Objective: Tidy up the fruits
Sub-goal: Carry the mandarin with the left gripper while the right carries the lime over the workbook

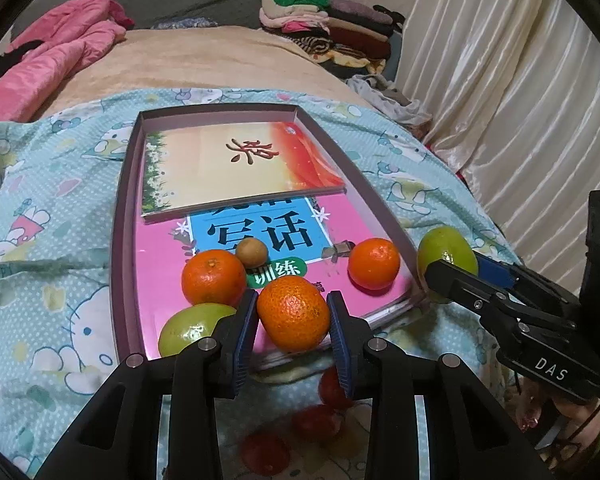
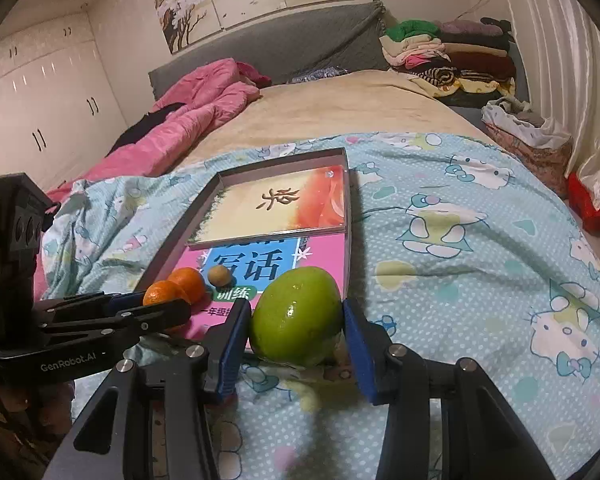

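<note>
Room: bedroom; we work on a bed (image 2: 480, 240) under a pale blue cartoon-cat sheet, with folded clothes (image 1: 332, 28) and a pink quilt (image 1: 56, 64) further back.
Tray: a shallow box lid (image 1: 120, 220) lies on the sheet, holding two books (image 1: 236, 168) that serve as its floor.
Left tongs (image 1: 293, 314): partly open, blue pads on either side of a tangerine (image 1: 293, 312) at the near edge of the lid; we cannot tell whether the pads press it or only bracket it.
Right tongs (image 2: 296, 330): partly open around a green fruit (image 2: 296, 320) that sits just outside the lid's near right corner; the left pad looks to touch it, the right shows a small gap, so we cannot confirm a grip.
Already in the lid: a second tangerine (image 1: 213, 278), a third (image 1: 374, 264), a small brown fruit (image 1: 251, 253) and another green fruit (image 1: 192, 328).
Left to do: we judge the job more than half done; the right-hand green fruit is not yet inside, and blurred red fruits (image 1: 316, 420) lie on the sheet below the left tongs.
Writing: the far book shows one brush-style Chinese character; the pink book reads 写话 and 训练.
Tool marks: "DAS" on the right tool, "GenRobot.AI" on the left tool.
</note>
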